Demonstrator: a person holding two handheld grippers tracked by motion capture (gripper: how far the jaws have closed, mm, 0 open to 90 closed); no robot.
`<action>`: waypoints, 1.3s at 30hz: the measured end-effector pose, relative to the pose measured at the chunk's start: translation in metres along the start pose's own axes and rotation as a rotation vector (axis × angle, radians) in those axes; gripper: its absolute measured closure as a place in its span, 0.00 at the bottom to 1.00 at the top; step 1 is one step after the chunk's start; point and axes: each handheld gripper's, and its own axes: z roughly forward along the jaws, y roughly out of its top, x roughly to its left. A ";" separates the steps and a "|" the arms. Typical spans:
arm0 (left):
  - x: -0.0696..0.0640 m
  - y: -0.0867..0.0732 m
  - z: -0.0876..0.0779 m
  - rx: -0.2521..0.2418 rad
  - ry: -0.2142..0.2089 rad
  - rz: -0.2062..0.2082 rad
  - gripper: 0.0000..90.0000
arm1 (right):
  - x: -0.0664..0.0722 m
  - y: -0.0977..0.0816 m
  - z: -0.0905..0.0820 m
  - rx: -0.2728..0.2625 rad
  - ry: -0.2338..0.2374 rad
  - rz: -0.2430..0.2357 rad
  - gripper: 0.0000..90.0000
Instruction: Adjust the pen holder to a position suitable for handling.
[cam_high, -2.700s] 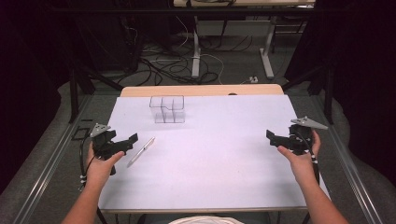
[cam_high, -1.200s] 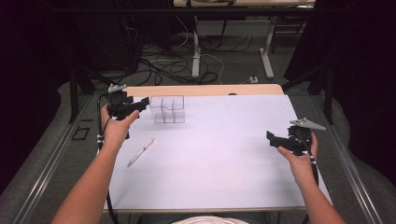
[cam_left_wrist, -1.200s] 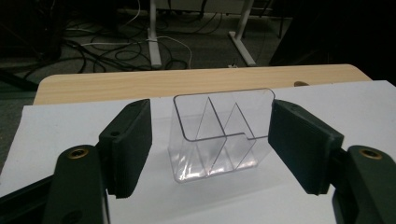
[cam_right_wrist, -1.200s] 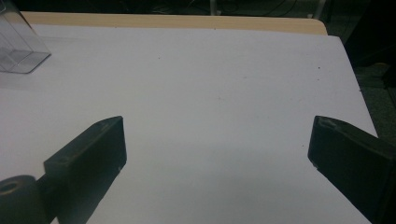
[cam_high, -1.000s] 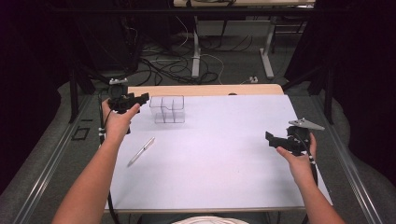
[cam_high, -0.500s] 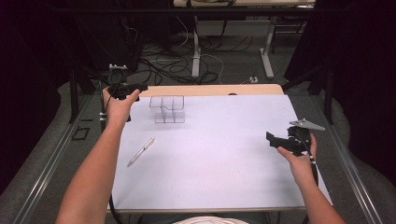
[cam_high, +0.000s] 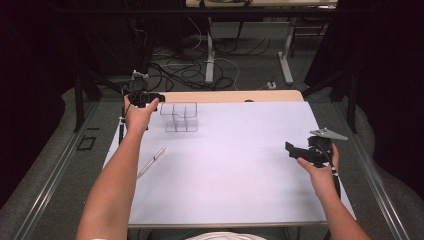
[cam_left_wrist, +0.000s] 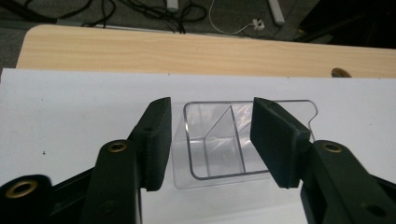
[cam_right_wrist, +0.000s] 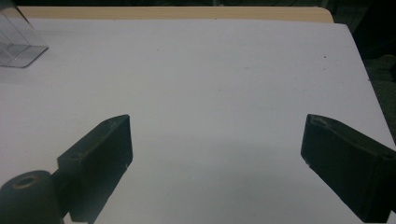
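Observation:
A clear plastic box (cam_high: 180, 117) with inner dividers stands at the back left of the white sheet (cam_high: 240, 170). My left gripper (cam_high: 154, 96) hovers just left of it, near the table's far edge. In the left gripper view the box (cam_left_wrist: 219, 149) lies beyond the left gripper (cam_left_wrist: 210, 116). Its jaws have just been closing, and the box's near compartment shows between them with the pads clear of its walls. A silver pen (cam_high: 151, 161) lies on the sheet beside the left forearm. My right gripper (cam_high: 291, 149) rests at the right side, its jaws (cam_right_wrist: 217, 135) wide open over bare sheet.
A strip of bare wooden tabletop (cam_high: 235, 96) runs behind the sheet. Beyond it are cables and desk legs (cam_high: 210, 45) on the floor. A corner of the clear box (cam_right_wrist: 18, 42) shows at the upper left of the right gripper view.
My left hand has left the front left by the pen and moved to the far left corner beside the clear box, its jaws narrowing. The right hand has stayed put.

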 end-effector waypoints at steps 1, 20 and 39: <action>-0.001 -0.001 0.005 0.005 0.008 -0.007 0.57 | 0.000 0.000 0.000 0.000 0.003 0.001 0.10; -0.003 -0.005 0.031 0.062 0.078 -0.012 0.71 | 0.002 -0.002 0.003 0.012 0.021 0.004 0.10; -0.003 -0.010 0.046 0.142 0.103 -0.012 0.85 | 0.003 -0.002 0.004 0.010 0.021 0.007 0.10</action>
